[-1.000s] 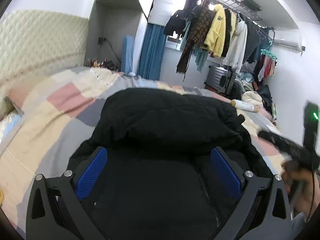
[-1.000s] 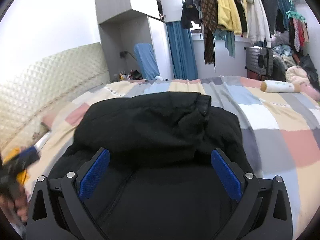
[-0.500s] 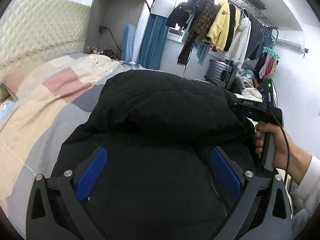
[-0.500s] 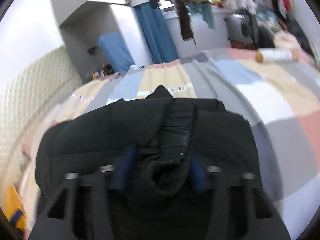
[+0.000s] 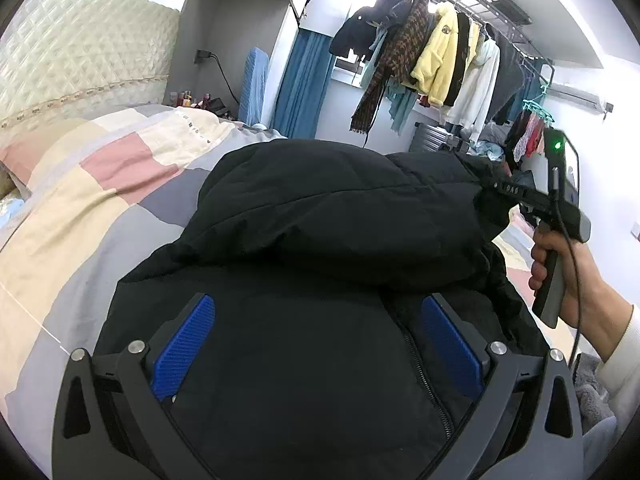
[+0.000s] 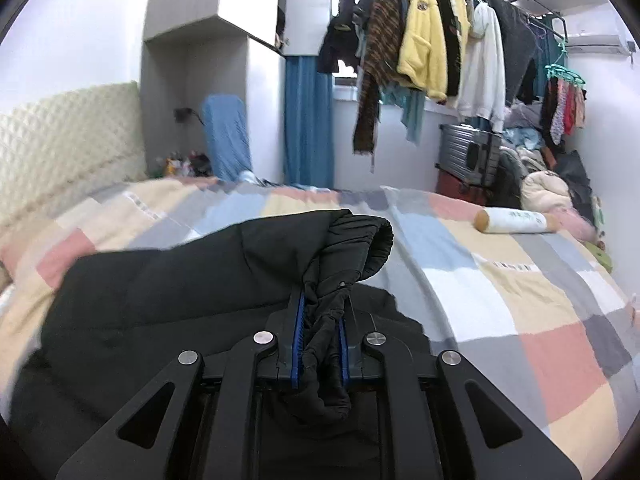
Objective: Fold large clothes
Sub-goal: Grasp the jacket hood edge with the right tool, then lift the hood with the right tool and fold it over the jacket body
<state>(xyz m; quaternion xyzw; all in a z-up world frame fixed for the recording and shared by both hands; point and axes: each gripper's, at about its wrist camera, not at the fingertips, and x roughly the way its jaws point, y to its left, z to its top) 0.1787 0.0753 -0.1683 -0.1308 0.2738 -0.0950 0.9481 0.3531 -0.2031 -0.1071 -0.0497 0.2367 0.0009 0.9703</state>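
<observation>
moved since earlier frame: right gripper (image 6: 320, 332) swung in over the black jacket (image 5: 320, 240); jaws gone from wide apart to pinched on the sleeve cuff (image 6: 352, 248).
right jaws: narrow, blue pads pressed on bunched black cloth just below the ribbed cuff; cuff end curls up above the fingertips.
same grip, left view: right gripper body (image 5: 532, 200) at the jacket's right edge, held in a hand (image 5: 560, 264) with a white sleeve behind it.
left gripper (image 5: 316, 348): low over the jacket front, jaws wide, blue pads (image 5: 184, 348) clear of the cloth, nothing gripped.
jacket position: on the checked bedcover (image 6: 500, 300), near edge of the bed; upper part heaped in a thick fold across the body, zip (image 5: 424, 380) running down near the right pad.
bedcover extras: rolled white bundle (image 6: 516, 222) well apart from the jacket, toward the far right.
background: rack of hung clothes (image 6: 432, 32), blue curtain (image 6: 308, 120), padded headboard (image 5: 80, 52), grey suitcase (image 6: 468, 152).
meaning for task: sleeve judged secured; next likely step is carrying it across the body to lie flat.
risk: puffy cloth may slip from a narrow pinch; heaped fold may spring open if the sleeve drags it.
progress: judged early to middle; jacket only partly gathered, not yet a neat stack.
</observation>
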